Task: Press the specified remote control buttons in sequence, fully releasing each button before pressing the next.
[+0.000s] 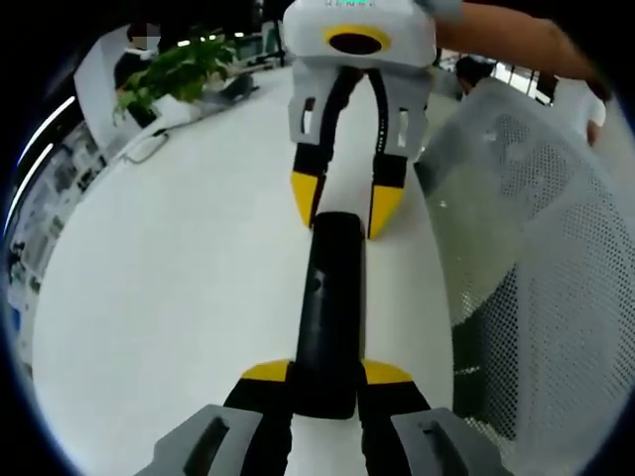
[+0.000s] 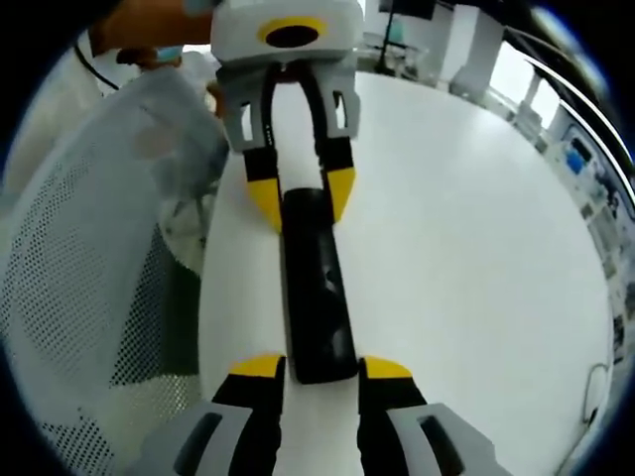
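A long black remote control (image 1: 328, 307) lies on the white table (image 1: 169, 297), held end to end between my two grippers, which face each other. My left gripper (image 1: 326, 375) has its yellow-tipped jaws pressed on both sides of the remote's near end. My right gripper (image 1: 345, 213) comes in from the top and clamps the far end. In the right gripper view the same remote (image 2: 317, 297) runs from my right gripper (image 2: 321, 369) up to my left gripper (image 2: 303, 203). The buttons are too dark to make out.
A white mesh chair back (image 1: 536, 258) stands close beside the table edge (image 2: 89, 258). A potted green plant (image 1: 169, 71) and a thin cable (image 1: 149, 147) sit at the table's far corner. A person's arm (image 1: 516, 38) reaches in behind the right gripper.
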`<state>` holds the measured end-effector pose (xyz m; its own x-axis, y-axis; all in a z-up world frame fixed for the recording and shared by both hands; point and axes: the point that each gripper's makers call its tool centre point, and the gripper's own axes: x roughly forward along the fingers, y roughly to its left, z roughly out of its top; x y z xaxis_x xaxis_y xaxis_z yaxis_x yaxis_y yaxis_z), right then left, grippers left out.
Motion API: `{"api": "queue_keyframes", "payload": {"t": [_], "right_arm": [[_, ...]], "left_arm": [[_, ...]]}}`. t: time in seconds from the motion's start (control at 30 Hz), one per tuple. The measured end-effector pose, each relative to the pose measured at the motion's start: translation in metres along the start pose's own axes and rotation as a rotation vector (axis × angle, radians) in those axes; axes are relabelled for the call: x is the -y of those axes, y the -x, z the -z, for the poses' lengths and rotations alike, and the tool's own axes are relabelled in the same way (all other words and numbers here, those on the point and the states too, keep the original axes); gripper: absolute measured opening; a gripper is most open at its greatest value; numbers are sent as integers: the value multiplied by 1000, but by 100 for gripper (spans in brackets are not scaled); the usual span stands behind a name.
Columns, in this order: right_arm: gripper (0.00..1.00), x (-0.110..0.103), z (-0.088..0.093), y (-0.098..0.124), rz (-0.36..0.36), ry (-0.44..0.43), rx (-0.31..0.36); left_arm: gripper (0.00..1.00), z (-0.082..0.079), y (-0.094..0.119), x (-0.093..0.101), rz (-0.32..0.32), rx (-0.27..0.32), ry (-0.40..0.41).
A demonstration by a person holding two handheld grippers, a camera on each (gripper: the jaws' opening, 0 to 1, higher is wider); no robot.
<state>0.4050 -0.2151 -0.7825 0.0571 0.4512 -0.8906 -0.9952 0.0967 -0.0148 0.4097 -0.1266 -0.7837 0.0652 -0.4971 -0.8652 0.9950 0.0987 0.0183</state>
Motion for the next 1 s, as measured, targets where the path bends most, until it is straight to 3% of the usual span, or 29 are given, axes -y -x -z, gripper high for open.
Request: {"api": "queue_keyframes", "payload": {"t": [0.33, 0.73, 1.0], "right_arm": [[23, 5, -6, 17, 19, 7, 16], [1, 5, -10, 24, 22, 70, -7], [0, 4, -10, 21, 12, 94, -37]], "left_arm": [[24, 1, 1, 0, 5, 18, 7], [24, 0, 2, -1, 4, 28, 6], [24, 0, 2, -1, 3, 33, 5]]}}
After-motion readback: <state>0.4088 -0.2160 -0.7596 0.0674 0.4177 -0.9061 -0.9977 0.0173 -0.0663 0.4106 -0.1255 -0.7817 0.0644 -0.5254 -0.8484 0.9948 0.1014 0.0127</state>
